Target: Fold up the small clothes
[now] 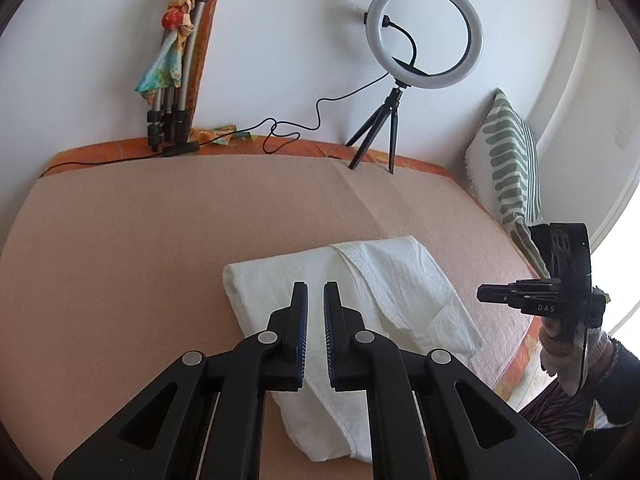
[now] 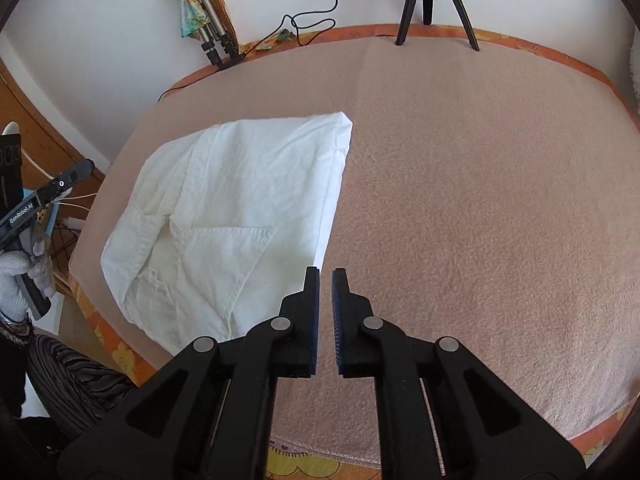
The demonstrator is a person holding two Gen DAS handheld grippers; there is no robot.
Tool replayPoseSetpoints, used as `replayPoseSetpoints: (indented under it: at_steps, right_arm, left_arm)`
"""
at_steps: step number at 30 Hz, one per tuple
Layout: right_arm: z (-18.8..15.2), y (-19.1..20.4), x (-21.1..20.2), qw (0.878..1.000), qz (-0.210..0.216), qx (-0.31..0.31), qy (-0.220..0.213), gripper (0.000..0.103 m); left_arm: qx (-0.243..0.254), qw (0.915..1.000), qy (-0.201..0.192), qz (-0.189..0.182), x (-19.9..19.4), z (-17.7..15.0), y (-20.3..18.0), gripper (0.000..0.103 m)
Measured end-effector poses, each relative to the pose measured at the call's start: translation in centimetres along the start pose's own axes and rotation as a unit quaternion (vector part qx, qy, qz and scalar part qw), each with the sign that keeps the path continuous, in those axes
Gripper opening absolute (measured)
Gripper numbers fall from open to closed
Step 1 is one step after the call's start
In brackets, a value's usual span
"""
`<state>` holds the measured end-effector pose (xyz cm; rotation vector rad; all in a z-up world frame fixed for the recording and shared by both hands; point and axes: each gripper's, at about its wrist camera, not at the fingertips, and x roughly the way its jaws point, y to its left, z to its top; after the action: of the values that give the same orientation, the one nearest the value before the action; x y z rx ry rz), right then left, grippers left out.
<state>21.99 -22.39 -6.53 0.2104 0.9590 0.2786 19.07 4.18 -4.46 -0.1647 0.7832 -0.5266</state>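
Beyond and beneath your left gripper [image 1: 315,292] fingertips lies the white garment [image 1: 352,312], folded flat on the pink blanket [image 1: 160,240]. Both sets of jaws hang above it with nothing between them: the left nearly closed, a narrow slit showing. Your right gripper [image 2: 326,280] has the cloth's near edge just left of its fingers, similarly narrowed and empty. You look clear to judge whether another fold is needed.

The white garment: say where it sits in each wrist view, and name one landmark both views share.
Left wrist view: white garment lies low centre, behind the left gripper.
Right wrist view: white garment lies left of centre, beside the right gripper.
Shared landmark: the black tripod at the blanket's far edge.
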Motion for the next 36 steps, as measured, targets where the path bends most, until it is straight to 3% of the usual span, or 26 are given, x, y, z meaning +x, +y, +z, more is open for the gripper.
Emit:
replayPoseSetpoints:
  at_steps: [3, 6, 11, 18, 21, 24, 30, 33, 36]
  right_arm:
    - [3.2, 1.3, -0.1, 0.998, 0.023, -0.007, -0.051, 0.023]
    - [5.8, 3.2, 2.0, 0.996, 0.032, -0.024, -0.077, 0.024]
    - [8.1, 6.2, 7.4, 0.997, 0.045, -0.047, -0.035, 0.023]
    - [7.1, 4.7, 12.6, 0.998, 0.036, -0.034, 0.043, 0.023]
    - [6.0, 4.3, 13.7, 0.997, 0.028, -0.047, 0.048, 0.015]
    - [6.3, 3.9, 12.9, 0.997, 0.042, -0.04, 0.052, 0.015]
    - [7.8, 0.1, 9.7, 0.998, 0.059, 0.025, 0.003, 0.021]
    - [8.0, -1.2, 10.5, 0.996, 0.067, 0.053, 0.006, 0.021]
    - [7.8, -1.4, 11.3, 0.998, 0.048, 0.049, 0.015, 0.021]
  left_arm:
    - [-0.026, 0.9996, -0.003, -0.011, 2.6, 1.2, -0.3, 0.007]
    - [-0.023, 0.9996, 0.011, -0.016, 4.9, 1.9, -1.1, 0.007]
    - [0.001, 0.9988, 0.049, -0.01, 8.6, 1.2, -2.1, 0.007]
    - [0.023, 0.993, 0.115, 0.012, 12.5, -1.4, -1.5, 0.007]
    - [0.047, 0.9923, 0.113, 0.014, 12.7, -2.8, -1.9, 0.007]
    - [0.027, 0.993, 0.115, 0.001, 11.9, -2.3, -1.2, 0.006]
    - [-0.04, 0.9981, 0.047, 0.004, 7.4, 0.7, 2.8, 0.007]
    - [-0.077, 0.9958, 0.05, -0.002, 7.6, 0.7, 4.8, 0.006]
    - [-0.067, 0.9949, 0.074, 0.013, 8.9, 0.0, 4.9, 0.007]
